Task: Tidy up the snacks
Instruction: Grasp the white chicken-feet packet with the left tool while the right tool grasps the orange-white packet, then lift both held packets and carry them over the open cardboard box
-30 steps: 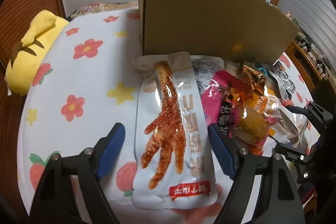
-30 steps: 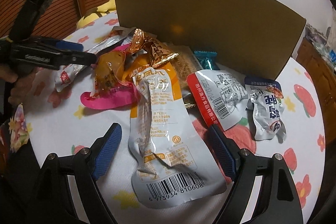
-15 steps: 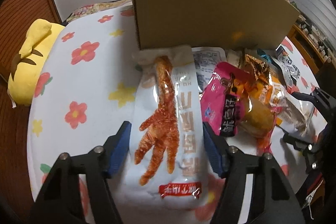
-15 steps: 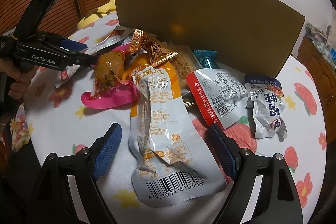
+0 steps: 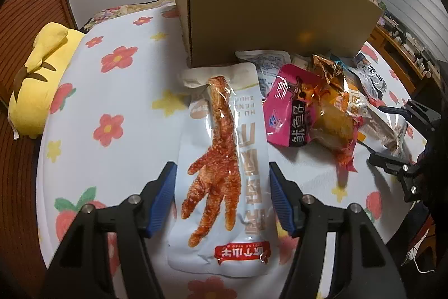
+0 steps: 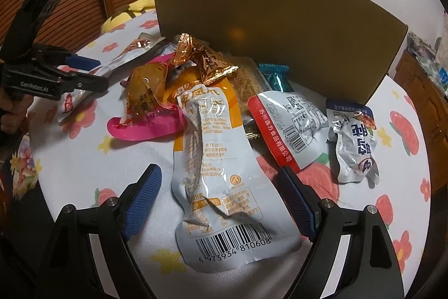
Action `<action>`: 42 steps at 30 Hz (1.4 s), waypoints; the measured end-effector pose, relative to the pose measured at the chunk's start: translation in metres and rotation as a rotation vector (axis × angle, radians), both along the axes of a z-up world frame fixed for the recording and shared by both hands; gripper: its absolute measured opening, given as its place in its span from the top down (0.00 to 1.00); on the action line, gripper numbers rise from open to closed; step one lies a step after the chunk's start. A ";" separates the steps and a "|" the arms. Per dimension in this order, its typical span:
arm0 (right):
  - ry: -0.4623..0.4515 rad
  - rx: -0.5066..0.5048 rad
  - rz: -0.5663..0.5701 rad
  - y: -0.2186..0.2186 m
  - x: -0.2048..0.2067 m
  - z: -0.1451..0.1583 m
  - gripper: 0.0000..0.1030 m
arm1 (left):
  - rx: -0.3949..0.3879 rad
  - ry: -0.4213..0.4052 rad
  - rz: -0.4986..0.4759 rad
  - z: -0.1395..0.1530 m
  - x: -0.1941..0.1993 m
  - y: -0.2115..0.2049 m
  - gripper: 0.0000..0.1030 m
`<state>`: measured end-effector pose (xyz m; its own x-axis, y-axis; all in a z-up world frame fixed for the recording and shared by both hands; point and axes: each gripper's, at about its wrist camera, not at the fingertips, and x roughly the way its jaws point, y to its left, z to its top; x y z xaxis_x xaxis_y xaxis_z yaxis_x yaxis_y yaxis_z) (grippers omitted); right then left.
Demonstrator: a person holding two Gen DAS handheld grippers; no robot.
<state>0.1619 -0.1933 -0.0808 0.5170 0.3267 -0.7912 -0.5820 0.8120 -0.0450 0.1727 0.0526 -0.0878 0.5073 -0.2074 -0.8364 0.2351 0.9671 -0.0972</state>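
Where the flower-print cloth point(image 5: 117, 91) covers the table, glossy plastic snack pouches lie heaped in front of a plain corrugated cardboard box point(image 5: 268, 13). The claw pouch point(image 5: 224, 173) is a long, flat, white film pack with a clear window showing an orange-red chicken foot; it lies lengthwise between the fingers of the left gripper point(image 5: 222, 201). The jaws have just been closing on it, and the ribbed blue pads point(image 5: 163, 198) now sit against both long edges of the pouch (it is clamped, and whether it has left the cloth cannot be told). Beside it lie a pink pouch point(image 5: 285, 114) and a crinkled gold foil wrapper point(image 5: 327, 72).

The right gripper point(image 6: 224, 203) has its fingers wide apart, clear of everything. Between them lies the barcode pouch point(image 6: 224, 187), a wrinkled white-and-orange pack, touching neither pad. A red-edged pouch point(image 6: 288, 128) and a small crumpled sachet point(image 6: 355, 142) lie to its right.
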 end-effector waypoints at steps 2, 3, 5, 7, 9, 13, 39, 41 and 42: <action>0.009 -0.008 -0.001 0.002 0.003 0.001 0.15 | 0.000 -0.009 0.003 0.000 -0.001 0.001 0.39; 0.015 -0.012 0.001 0.003 0.005 0.001 0.15 | -0.004 -0.013 0.006 0.000 -0.003 0.002 0.39; 0.029 -0.013 0.007 0.004 0.011 0.002 0.15 | -0.015 -0.020 0.013 0.000 -0.004 0.004 0.39; 0.040 -0.016 0.013 0.005 0.016 0.002 0.15 | -0.021 -0.025 0.011 0.000 -0.005 0.005 0.39; 0.041 -0.039 0.018 0.010 0.021 0.002 0.16 | -0.025 -0.029 0.013 -0.001 -0.006 0.007 0.39; 0.042 -0.067 0.054 0.019 0.020 0.003 0.27 | -0.024 -0.037 0.014 -0.001 -0.008 0.007 0.40; 0.011 -0.007 0.045 -0.014 0.000 0.033 0.66 | -0.073 -0.072 0.044 0.002 -0.015 0.011 0.41; 0.013 -0.005 0.049 -0.014 0.001 0.035 0.66 | -0.063 -0.066 0.038 0.000 -0.014 0.009 0.41; 0.016 -0.009 0.054 -0.012 0.001 0.034 0.66 | -0.059 -0.066 0.035 0.000 -0.014 0.008 0.40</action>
